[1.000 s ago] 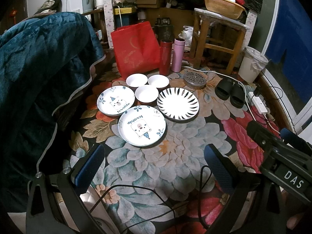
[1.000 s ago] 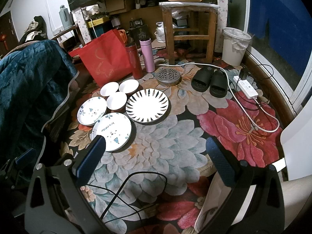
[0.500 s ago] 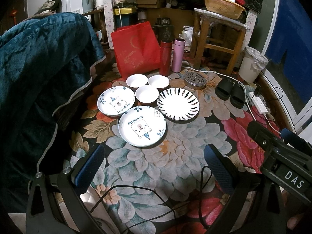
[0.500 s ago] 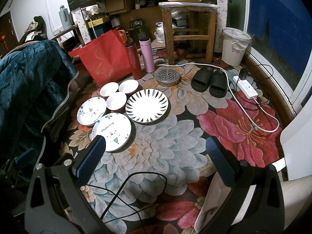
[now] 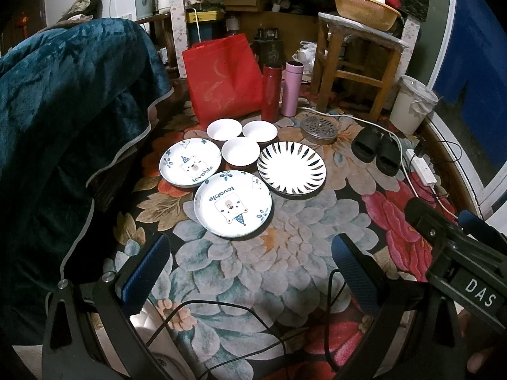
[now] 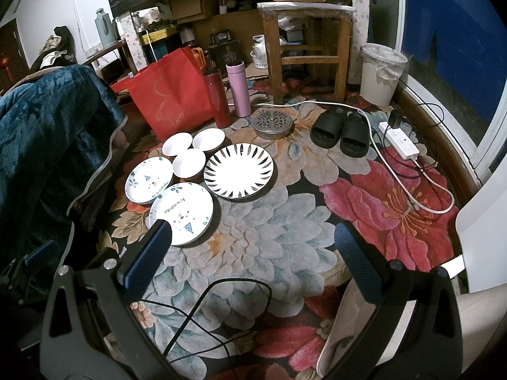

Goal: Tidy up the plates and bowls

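Note:
On a floral carpet lie two white bear plates, the near one (image 5: 233,209) (image 6: 182,212) and the far left one (image 5: 189,166) (image 6: 148,180), a black-striped plate (image 5: 291,172) (image 6: 238,170) and three small white bowls (image 5: 240,152) (image 6: 189,162). My left gripper (image 5: 250,255) is open and empty, held above the carpet short of the near bear plate. My right gripper (image 6: 250,242) is open and empty, further right; its left finger overlaps the near bear plate's edge in view. The right gripper's body also shows in the left wrist view (image 5: 456,253).
Behind the dishes stand a red bag (image 5: 223,77), a red flask (image 5: 272,91) and a pink flask (image 5: 293,88). A metal drain cover (image 5: 318,128), black slippers (image 5: 377,152), a power strip with cables (image 6: 401,141), a wooden stool (image 5: 355,63), a bin (image 6: 381,76). A blue blanket (image 5: 63,126) hangs at left.

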